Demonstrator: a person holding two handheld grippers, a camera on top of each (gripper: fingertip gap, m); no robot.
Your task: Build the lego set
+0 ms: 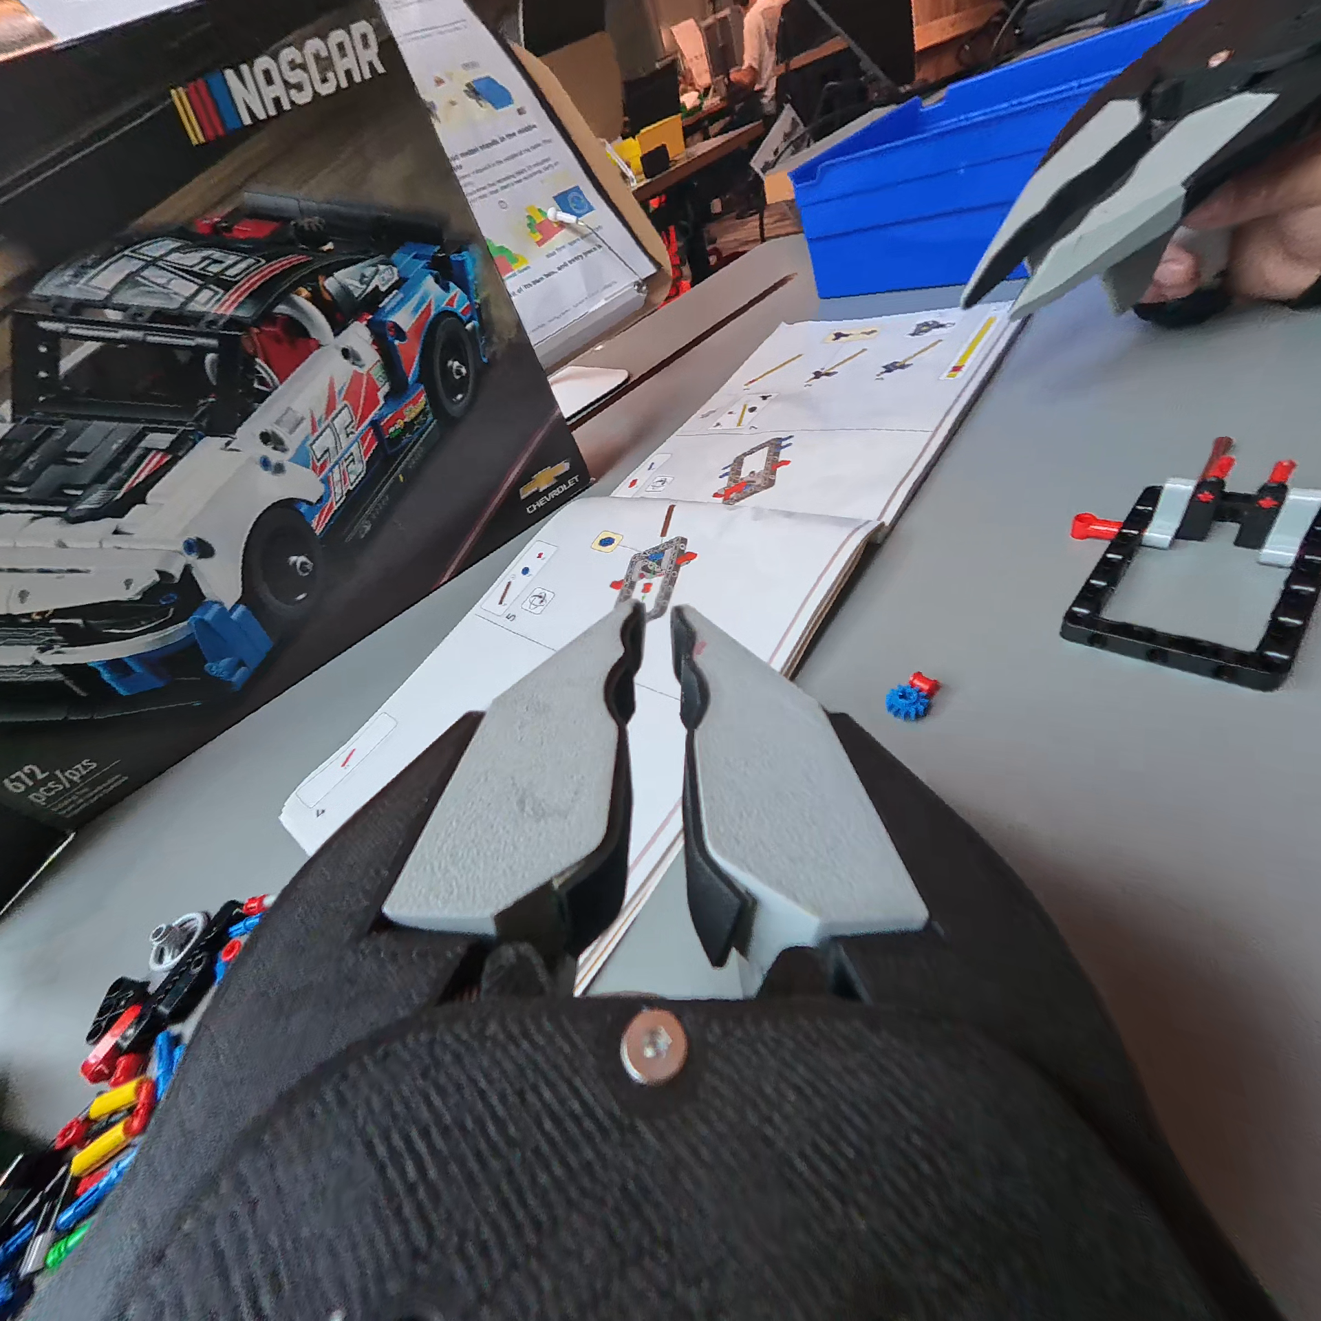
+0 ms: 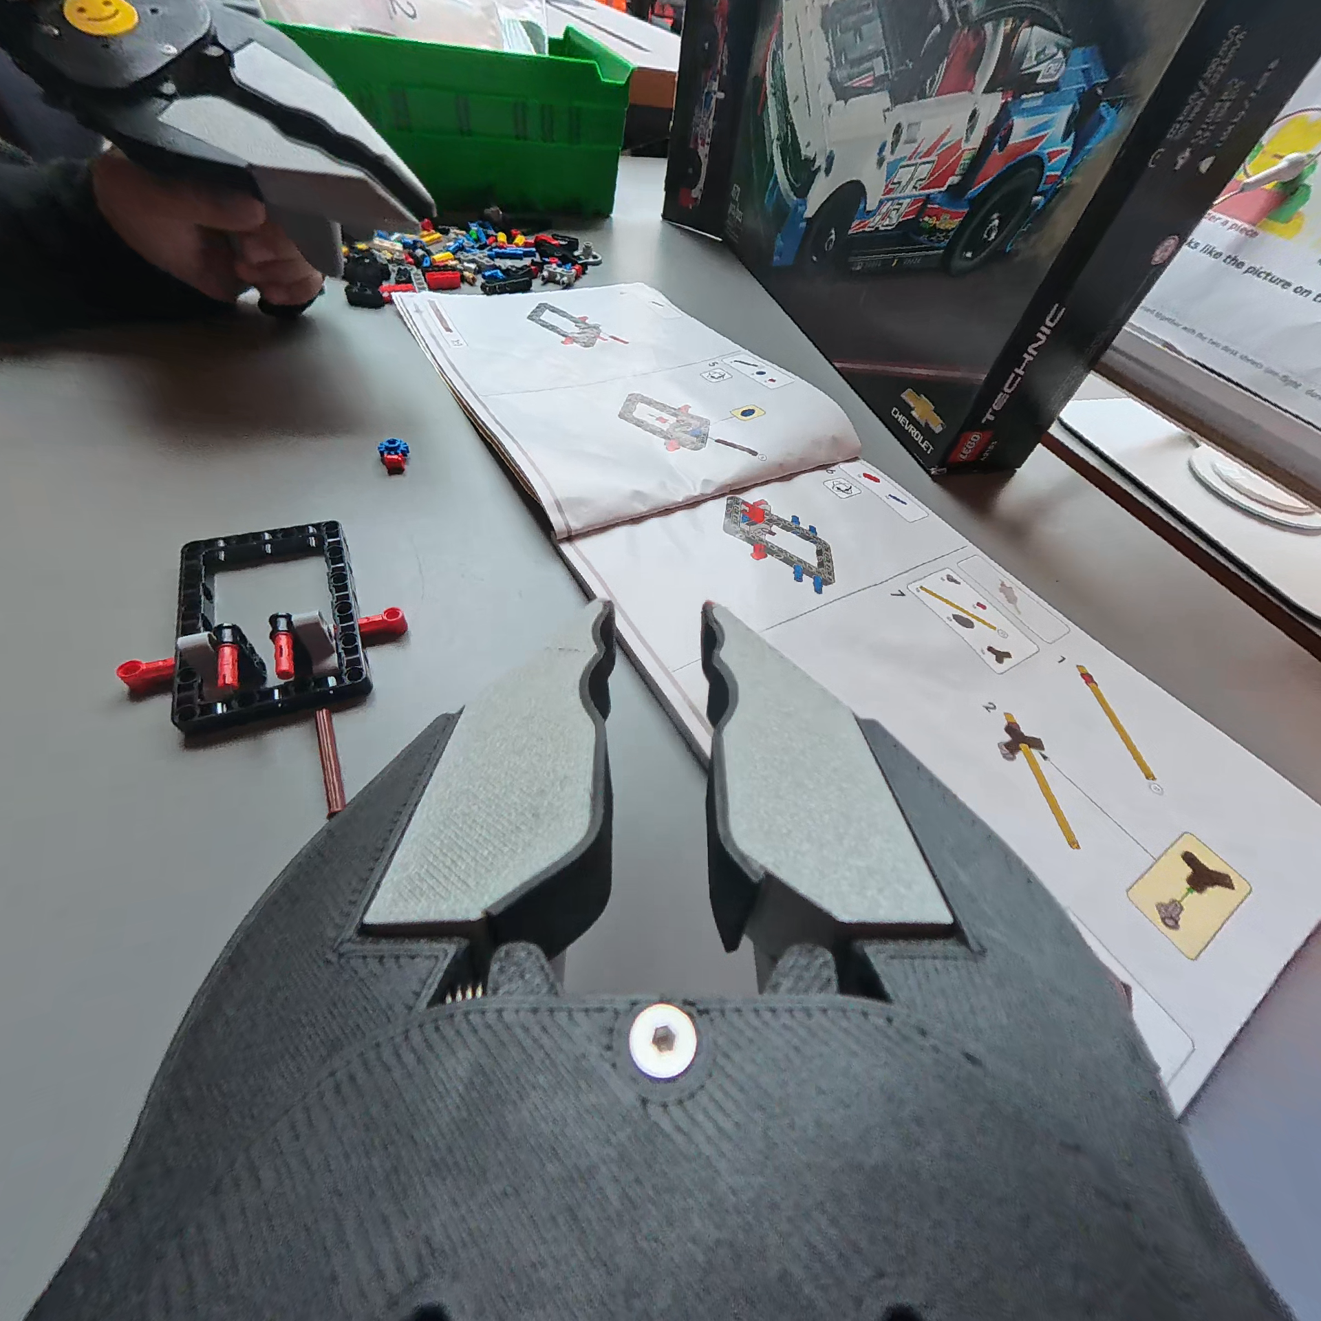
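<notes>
A black rectangular lego frame (image 1: 1172,654) with grey blocks and red pins lies flat on the grey table; it also shows in the right wrist view (image 2: 334,572), with a brown axle (image 2: 330,758) sticking out of its near side. A small blue gear on a red pin (image 1: 909,697) lies loose between the frame and the open instruction booklet (image 1: 822,414), and shows in the right wrist view too (image 2: 393,452). My left gripper (image 1: 657,616) hovers over the booklet, empty, with only a narrow gap. My right gripper (image 2: 657,620) is open and empty over the booklet's edge (image 2: 643,357).
A pile of loose lego parts (image 1: 107,1072) lies by my left gripper and before a green bin (image 2: 486,121). The set's box (image 1: 250,393) stands behind the booklet. A blue bin (image 1: 915,200) stands at the back. My right gripper (image 1: 990,307) also shows far off. Tip to tip, the grippers are about 25 cm apart. The right tips stand about 10 cm off the brown axle (image 2: 330,758).
</notes>
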